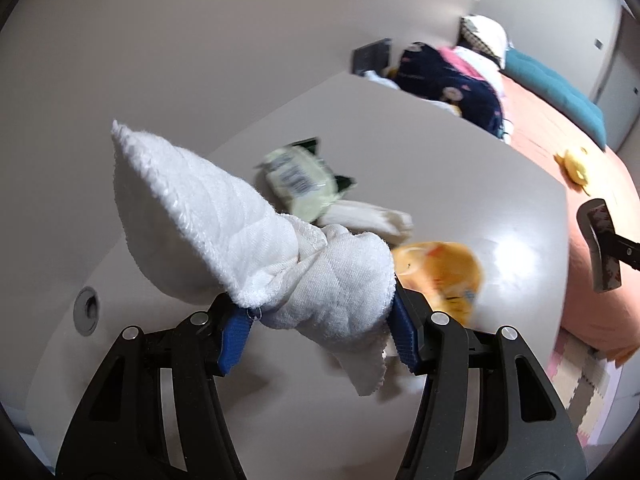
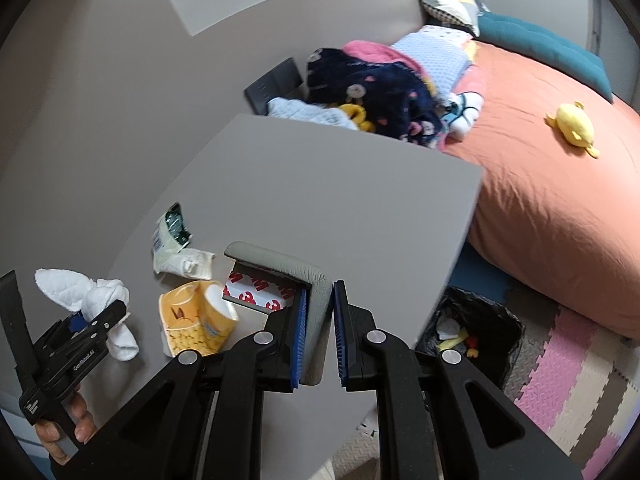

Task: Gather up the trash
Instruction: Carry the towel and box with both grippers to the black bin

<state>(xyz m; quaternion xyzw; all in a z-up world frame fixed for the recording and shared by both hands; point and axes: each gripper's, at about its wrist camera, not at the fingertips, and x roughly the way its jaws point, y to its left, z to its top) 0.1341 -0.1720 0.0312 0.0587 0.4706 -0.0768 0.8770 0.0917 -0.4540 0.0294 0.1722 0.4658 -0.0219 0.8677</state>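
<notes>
My left gripper (image 1: 320,320) is shut on a white quilted cloth (image 1: 224,232), held above the grey table (image 1: 500,184); the right wrist view shows the left gripper (image 2: 86,320) and the cloth (image 2: 80,286) at the left, with a hand below. My right gripper (image 2: 320,332) is shut on a grey L-shaped corner guard (image 2: 280,264) with red-printed adhesive backing. On the table lie a green-white wrapper (image 2: 168,236), a crumpled white paper (image 2: 192,262) and a yellow-orange packet (image 2: 196,320). A black-lined trash bin (image 2: 472,328) stands on the floor by the table's right edge.
A bed with an orange cover (image 2: 540,208) lies to the right, with a yellow plush toy (image 2: 574,124) on it. A pile of clothes (image 2: 380,80) lies behind the table. Foam floor mats (image 2: 568,384) cover the floor. The table has a round cable hole (image 1: 86,308).
</notes>
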